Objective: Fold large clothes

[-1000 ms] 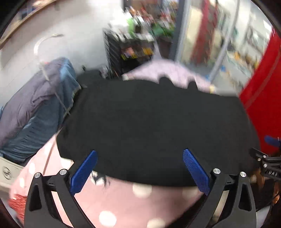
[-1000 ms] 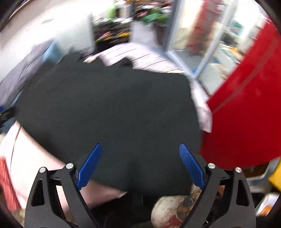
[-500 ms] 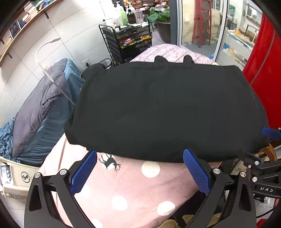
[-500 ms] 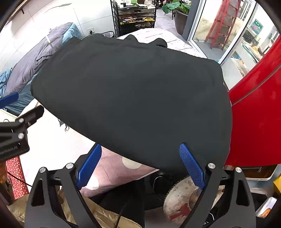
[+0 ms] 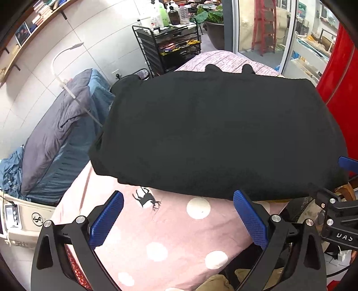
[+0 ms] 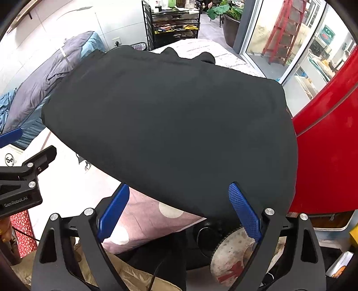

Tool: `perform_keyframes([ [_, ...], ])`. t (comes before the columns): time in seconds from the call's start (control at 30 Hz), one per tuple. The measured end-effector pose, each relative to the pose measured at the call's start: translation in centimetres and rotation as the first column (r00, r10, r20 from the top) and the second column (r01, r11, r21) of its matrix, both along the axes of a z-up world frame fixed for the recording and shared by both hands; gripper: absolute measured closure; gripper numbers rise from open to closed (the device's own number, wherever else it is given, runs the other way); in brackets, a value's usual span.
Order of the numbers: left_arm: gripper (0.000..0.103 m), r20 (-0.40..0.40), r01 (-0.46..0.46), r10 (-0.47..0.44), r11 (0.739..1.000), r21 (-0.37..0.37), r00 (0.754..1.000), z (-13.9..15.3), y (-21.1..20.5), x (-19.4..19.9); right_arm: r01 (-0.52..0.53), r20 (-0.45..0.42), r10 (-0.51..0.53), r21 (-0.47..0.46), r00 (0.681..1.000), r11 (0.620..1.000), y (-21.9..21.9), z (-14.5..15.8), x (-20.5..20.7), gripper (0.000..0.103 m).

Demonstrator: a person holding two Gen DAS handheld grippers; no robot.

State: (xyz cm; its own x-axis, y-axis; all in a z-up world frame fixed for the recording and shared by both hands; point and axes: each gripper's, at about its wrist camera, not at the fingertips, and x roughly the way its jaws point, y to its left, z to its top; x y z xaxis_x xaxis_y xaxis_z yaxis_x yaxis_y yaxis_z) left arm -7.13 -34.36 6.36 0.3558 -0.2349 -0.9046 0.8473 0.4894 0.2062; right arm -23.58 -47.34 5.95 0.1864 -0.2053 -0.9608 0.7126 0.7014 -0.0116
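We see a black garment (image 5: 214,134) lying folded into a broad, flat rectangle on a pink sheet (image 5: 170,235) printed with white dots and a small black deer. The surface beneath looks like a bed or padded table; we cannot tell which. The garment's near edge lies just beyond both of our tools, and its far edge shows two small bumps of fabric against a paler, mauve-striped cover (image 5: 226,61).

Our left gripper (image 5: 177,220) hovers over the bare pink sheet, its blue-padded fingers (image 5: 106,219) spread wide with nothing between them. Our right gripper (image 6: 179,211) hangs at the near right corner of the garment, likewise spread wide and empty, its fingertips just short of the black cloth. Each tool appears at the edge of the other's view, so they sit side by side along the near edge.

As for containers, a black wire rack (image 5: 172,47) stands against the far wall; its shelves hold mixed small items we cannot make out, and bottles (image 5: 170,14) stand on top. A large dark planter (image 6: 230,26) with broad green leaves stands by the glass door. To the left, a grey and blue quilt (image 5: 56,134) lies heaped beside the bed. A red panel (image 6: 329,145) fills the right side.
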Motion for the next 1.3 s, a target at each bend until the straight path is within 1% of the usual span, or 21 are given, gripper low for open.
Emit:
perform_keyframes([
  [0.37, 0.006, -0.002, -0.007, 0.007, 1.0, -0.006, 1.0, 0.19, 0.16, 0.24, 0.002, -0.006, -0.002, -0.014, 1.0, 1.0, 0.23, 0.14, 0.02, 0.014],
  [0.57, 0.006, 0.003, -0.014, 0.014, 1.0, 0.005, 1.0, 0.0, 0.12, 0.26, 0.005, -0.012, -0.005, -0.015, 1.0, 1.0, 0.2, 0.14, -0.11, 0.014],
  [1.3, 0.006, -0.008, -0.01, 0.01, 1.0, -0.01, 1.0, 0.3, -0.16, 0.13, 0.003, -0.025, -0.004, -0.053, 1.0, 0.999, 0.54, 0.88, -0.17, 0.014],
])
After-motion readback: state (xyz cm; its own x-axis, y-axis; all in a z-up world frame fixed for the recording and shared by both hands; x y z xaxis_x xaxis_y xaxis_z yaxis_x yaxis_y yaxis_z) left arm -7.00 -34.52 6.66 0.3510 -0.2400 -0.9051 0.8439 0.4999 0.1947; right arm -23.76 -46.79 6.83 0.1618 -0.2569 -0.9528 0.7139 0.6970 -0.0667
